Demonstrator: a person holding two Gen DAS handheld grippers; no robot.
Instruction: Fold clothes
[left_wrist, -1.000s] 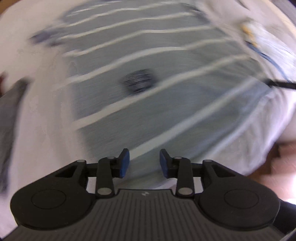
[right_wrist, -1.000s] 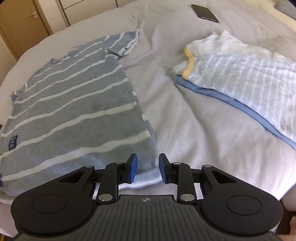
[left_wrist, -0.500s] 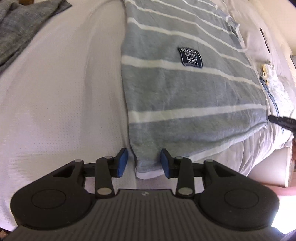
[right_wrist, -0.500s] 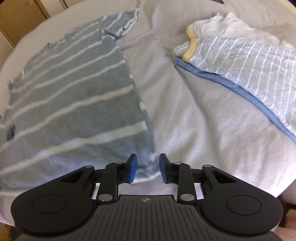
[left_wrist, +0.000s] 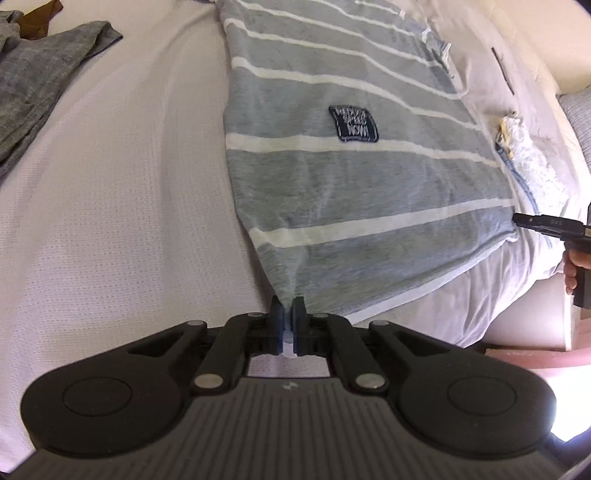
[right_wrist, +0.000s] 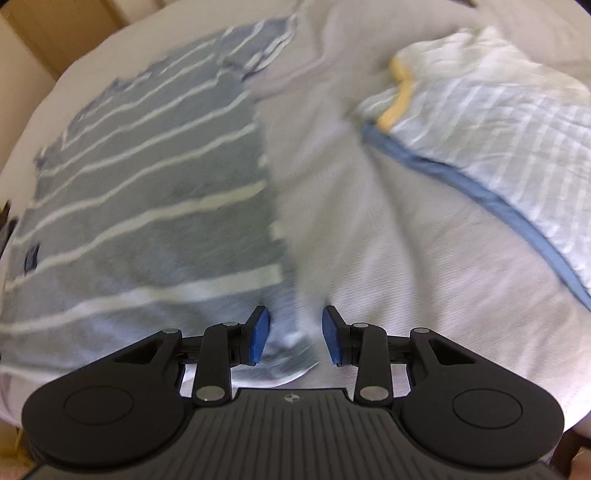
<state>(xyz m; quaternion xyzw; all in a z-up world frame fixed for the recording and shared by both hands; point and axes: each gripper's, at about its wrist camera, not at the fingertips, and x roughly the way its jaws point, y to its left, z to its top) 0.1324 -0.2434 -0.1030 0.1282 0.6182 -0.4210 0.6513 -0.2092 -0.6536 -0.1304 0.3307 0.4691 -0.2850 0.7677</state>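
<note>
A grey T-shirt with white stripes (left_wrist: 354, 192) is spread flat on a bed covered with a white textured bedspread (left_wrist: 122, 229). In the left wrist view, the left gripper (left_wrist: 287, 320) is seen clamped on the near hem corner of the shirt, its blue-padded fingers drawn together with a fold of fabric pinched between them. A dark blue rectangular patch (left_wrist: 354, 124) with pale lettering is sewn on the shirt; the lettering cannot be read. A crumpled grey garment (left_wrist: 40, 77) is seen at the upper left of the bed, well apart from the striped shirt. At the far right of the same view, the tip of the other gripper and part of a hand (left_wrist: 572, 258) holding it are visible near the opposite hem corner.

In the right wrist view, which is blurred, the right gripper (right_wrist: 294, 338) is held with its fingers spread apart, and the other hem corner of the striped shirt lies between the blue pads (right_wrist: 259, 334) without being pinched. The sleeve of the shirt is seen folded at the far edge. To the right, a pale blue-and-white striped garment (right_wrist: 491, 125) with a yellow trim (right_wrist: 397, 96) and a blue edge band (right_wrist: 472, 188) is laid on the bedspread, apart from the grey shirt. A dark flat object (left_wrist: 501, 66), too small to be identified, lies near the far side of the bed.
</note>
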